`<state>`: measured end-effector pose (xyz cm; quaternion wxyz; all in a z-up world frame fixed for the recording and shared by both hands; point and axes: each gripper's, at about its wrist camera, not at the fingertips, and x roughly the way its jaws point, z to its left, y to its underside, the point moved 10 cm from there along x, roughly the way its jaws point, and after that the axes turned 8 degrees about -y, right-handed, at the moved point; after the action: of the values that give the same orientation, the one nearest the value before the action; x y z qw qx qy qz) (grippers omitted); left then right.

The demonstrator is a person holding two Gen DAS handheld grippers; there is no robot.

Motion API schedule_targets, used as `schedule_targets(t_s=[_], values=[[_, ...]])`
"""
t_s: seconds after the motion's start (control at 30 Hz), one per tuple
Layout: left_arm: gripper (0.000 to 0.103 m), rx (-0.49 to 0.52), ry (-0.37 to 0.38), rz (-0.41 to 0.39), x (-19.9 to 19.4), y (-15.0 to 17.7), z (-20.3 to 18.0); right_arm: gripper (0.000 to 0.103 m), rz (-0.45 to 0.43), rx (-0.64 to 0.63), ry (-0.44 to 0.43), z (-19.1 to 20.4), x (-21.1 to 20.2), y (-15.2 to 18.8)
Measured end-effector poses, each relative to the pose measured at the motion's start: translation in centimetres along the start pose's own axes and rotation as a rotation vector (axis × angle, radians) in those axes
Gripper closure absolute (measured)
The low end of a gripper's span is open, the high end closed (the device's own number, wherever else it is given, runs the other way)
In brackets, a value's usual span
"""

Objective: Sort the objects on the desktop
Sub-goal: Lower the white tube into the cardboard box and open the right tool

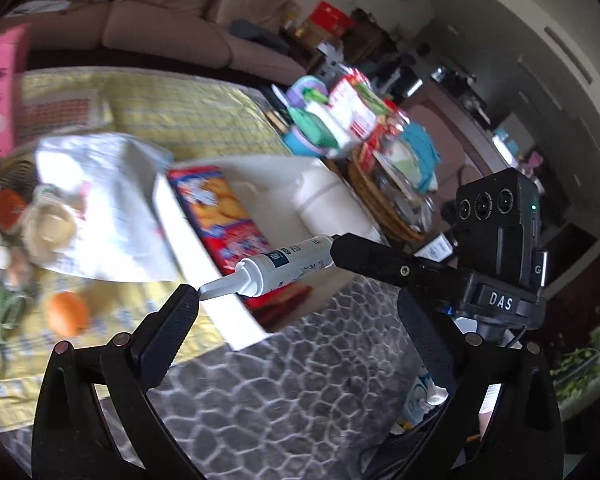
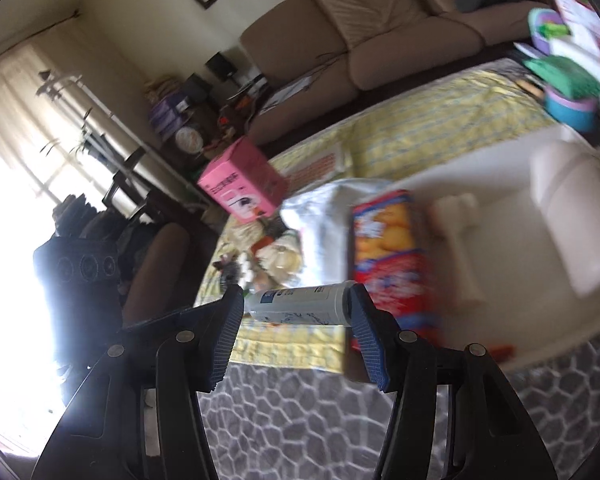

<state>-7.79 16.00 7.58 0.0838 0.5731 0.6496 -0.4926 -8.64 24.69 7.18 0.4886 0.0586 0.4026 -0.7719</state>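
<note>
My right gripper (image 2: 296, 308) is shut on a white tube (image 2: 300, 306), which lies across the gap between its blue-padded fingers and hangs in the air above the table's near edge. In the left wrist view the tube (image 1: 276, 264) sticks out from the right gripper (image 1: 340, 252), and its flat tail touches the tip of one of my left fingers (image 1: 180, 308). My left gripper (image 1: 300, 312) stands wide open and holds nothing. Behind the tube, a white tray (image 1: 220, 320) holds a red biscuit box (image 1: 220, 220) and a white roll (image 1: 324, 200).
On the yellow checked cloth (image 1: 188, 108) lie a white bag (image 1: 104, 200), an orange (image 1: 66, 314), small clutter at the left and a pink box (image 2: 240, 182). A wicker basket (image 1: 380, 216) and piled packages (image 1: 340, 116) stand to the right. Below lies a grey patterned rug (image 1: 280, 392).
</note>
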Motion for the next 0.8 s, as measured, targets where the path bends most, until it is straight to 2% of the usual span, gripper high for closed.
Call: schedule_targets(t_s=[0.13, 0.23, 0.4, 0.57, 0.8], values=[[0.004, 0.034, -0.008, 0.071, 3.8, 1.8, -2.4, 0.046, -0.004, 0.065, 0.020, -4.0, -1.9, 0.6], [0.004, 0.042, -0.024, 0.109, 5.8, 2.8, -2.6, 0.046, 0.012, 0.089, 0.028, -6.1, -1.8, 1.4], [0.004, 0.055, -0.036, 0.133, 6.8, 3.2, -2.6, 0.047, 0.038, 0.110, 0.015, -7.9, -1.1, 2.1], [0.004, 0.039, -0.016, 0.167, 6.4, 3.4, -2.7, 0.048, 0.033, 0.127, -0.013, -8.4, -1.1, 2.5], [0.004, 0.007, 0.011, 0.102, 2.5, 2.2, -2.2, 0.047, 0.016, 0.118, -0.001, -7.9, -1.9, 2.4]])
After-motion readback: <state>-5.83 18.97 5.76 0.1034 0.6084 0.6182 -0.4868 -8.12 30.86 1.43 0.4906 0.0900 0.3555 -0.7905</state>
